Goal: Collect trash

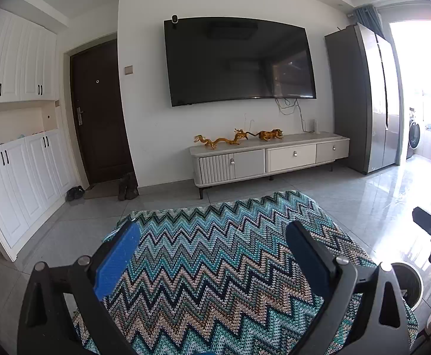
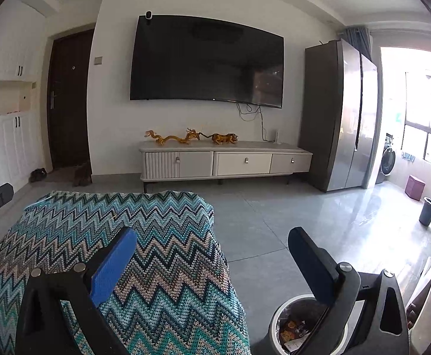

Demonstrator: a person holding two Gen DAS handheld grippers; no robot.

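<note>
The left gripper [image 1: 212, 248] hangs over the zigzag cloth [image 1: 221, 254] with its jaws spread wide and nothing between them. The right gripper [image 2: 212, 254] is spread the same way and empty, one finger over the cloth's right edge, the other over the bin [image 2: 298, 325].

The bin stands upright on the floor [image 2: 274, 222], just right of the cloth and close under the right gripper, mouth facing up. Wrappers [image 2: 294, 330] lie inside it. In the left view only a part of its rim [image 1: 408, 281] shows past the cloth's right side.

The cloth covers a surface whose far edge drops off toward the room. Beyond that edge the tiled floor lies open as far as the TV stand [image 2: 227, 159], and bare tiles run right of the cloth to a second bin [image 2: 428, 210] near the balcony. A fridge [image 2: 339, 115] stands right of the stand, a door [image 1: 97, 112] well to the left.
</note>
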